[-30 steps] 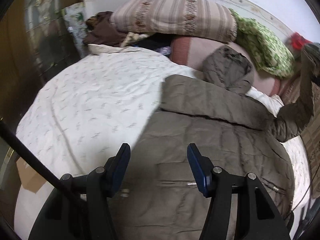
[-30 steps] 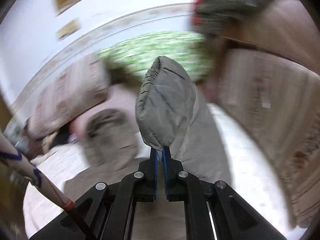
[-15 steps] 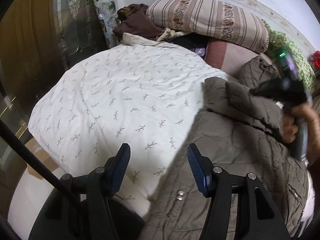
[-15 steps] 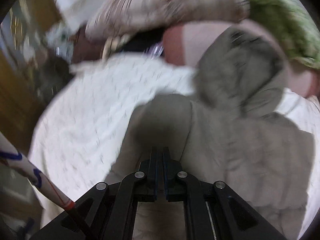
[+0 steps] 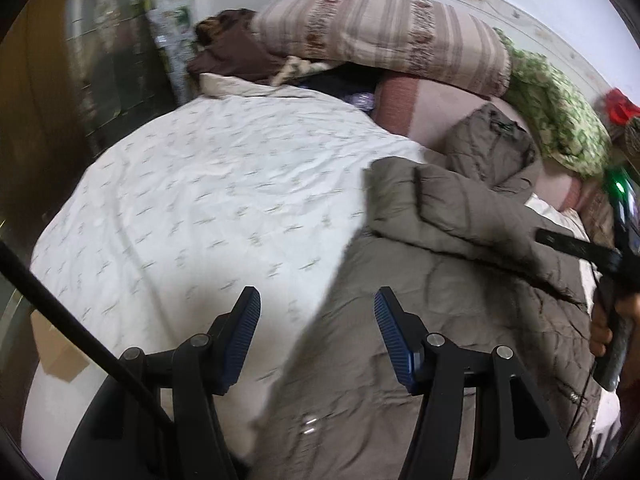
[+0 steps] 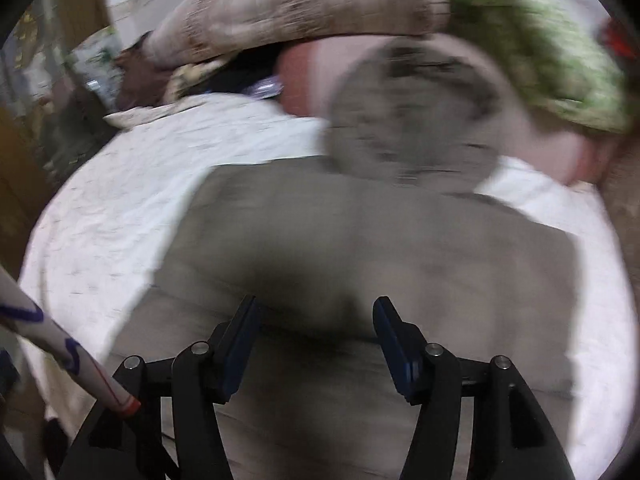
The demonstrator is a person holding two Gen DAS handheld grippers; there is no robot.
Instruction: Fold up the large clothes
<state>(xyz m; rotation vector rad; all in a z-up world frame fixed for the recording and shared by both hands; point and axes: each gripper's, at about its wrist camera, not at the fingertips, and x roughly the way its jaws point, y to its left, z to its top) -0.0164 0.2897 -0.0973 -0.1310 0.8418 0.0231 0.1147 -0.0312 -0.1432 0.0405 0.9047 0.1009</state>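
Grey-brown quilted puffer coat (image 5: 460, 320) lies rumpled on white sprigged bed quilt (image 5: 208, 200). Left gripper (image 5: 316, 336) half-open, empty; right gripper (image 6: 316, 340) jaws just opened, empty.

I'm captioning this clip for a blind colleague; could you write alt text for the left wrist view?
A grey-brown padded coat lies spread on a bed's white patterned quilt, one sleeve folded across its back. The left claw hangs open above the coat's edge, holding nothing. Striped bedding is piled at the head of the bed, and a hand holding the other tool shows at the right edge.
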